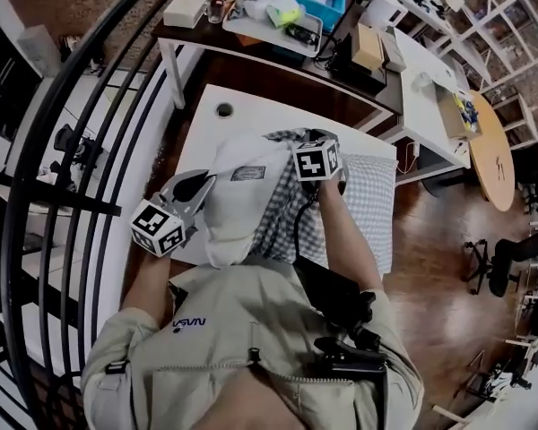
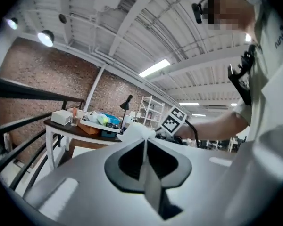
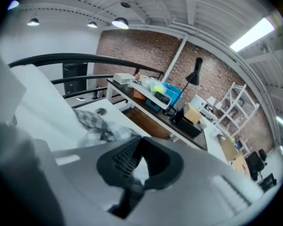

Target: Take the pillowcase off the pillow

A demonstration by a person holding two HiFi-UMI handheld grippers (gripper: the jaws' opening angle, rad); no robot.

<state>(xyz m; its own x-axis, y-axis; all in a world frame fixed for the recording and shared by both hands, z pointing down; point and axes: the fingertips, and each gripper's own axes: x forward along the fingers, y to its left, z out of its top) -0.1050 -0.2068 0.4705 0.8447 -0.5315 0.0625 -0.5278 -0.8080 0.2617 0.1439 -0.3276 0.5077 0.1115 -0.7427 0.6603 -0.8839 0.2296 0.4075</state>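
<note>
**A:** Starting with the left gripper (image 2: pixel 144 145), what does it have?

**B:** Its jaws are pressed together on a thin fold of the white pillow (image 1: pixel 238 209). The pillow stands up from the white table (image 1: pixel 251 106) between the two grippers, mostly bare.

**A:** And the right gripper (image 3: pixel 132 166)?

**B:** Its jaws are closed tight on cloth of the grey-checked pillowcase (image 1: pixel 369 200). The pillowcase is gathered against the pillow's right side, and the rest lies flat on the table further right.

**A:** Is there any writing?

**B:** There is a small label (image 1: pixel 248 174) on the pillow's face, but its print is too small to read. The person's beige jacket (image 1: pixel 251 330) has dark blue lettering (image 1: pixel 189 324) on the chest. Seen upside down, it looks like NASA. The left gripper's cube (image 1: pixel 160 227) shows only black-and-white square markers, with no words.
</note>
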